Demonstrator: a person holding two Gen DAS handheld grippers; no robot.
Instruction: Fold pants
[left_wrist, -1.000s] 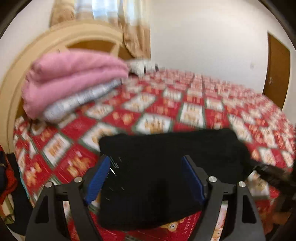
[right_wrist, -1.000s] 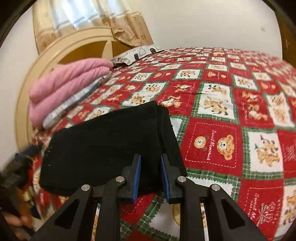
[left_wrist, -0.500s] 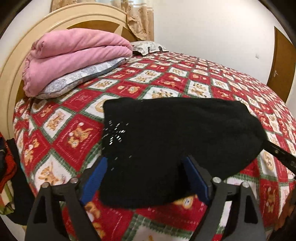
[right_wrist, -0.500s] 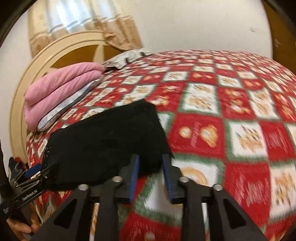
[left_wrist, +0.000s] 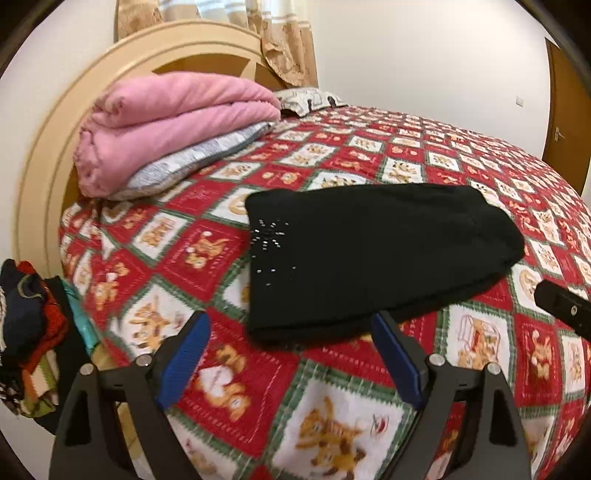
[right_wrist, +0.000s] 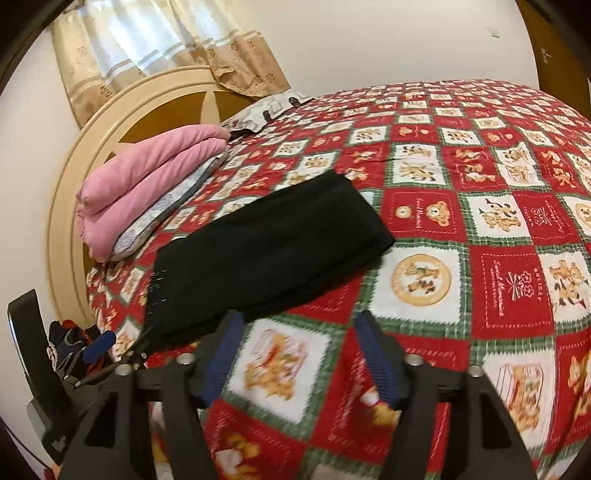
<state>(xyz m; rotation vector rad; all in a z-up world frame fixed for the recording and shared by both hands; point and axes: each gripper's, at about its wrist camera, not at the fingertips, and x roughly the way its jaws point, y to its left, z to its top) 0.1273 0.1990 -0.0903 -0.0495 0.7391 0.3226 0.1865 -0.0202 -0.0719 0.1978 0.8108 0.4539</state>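
Your left tongs are spread wide and grasp nothing; they hover just off the near edge of the bed, with the pants lying just beyond the tips. Your right tongs are likewise released and empty, held above the quilt beside the near edge, the pants just ahead and to the left of their blue pads.

The pants are folded into a flat black bundle near the bed's near edge, closer to the headboard end. A scatter of small shiny studs shows on the corner nearest the headboard.

Farther out, a folded pink blanket sits on a grey pillow against the headboard. A heap of clothes lies off the bed's left corner.
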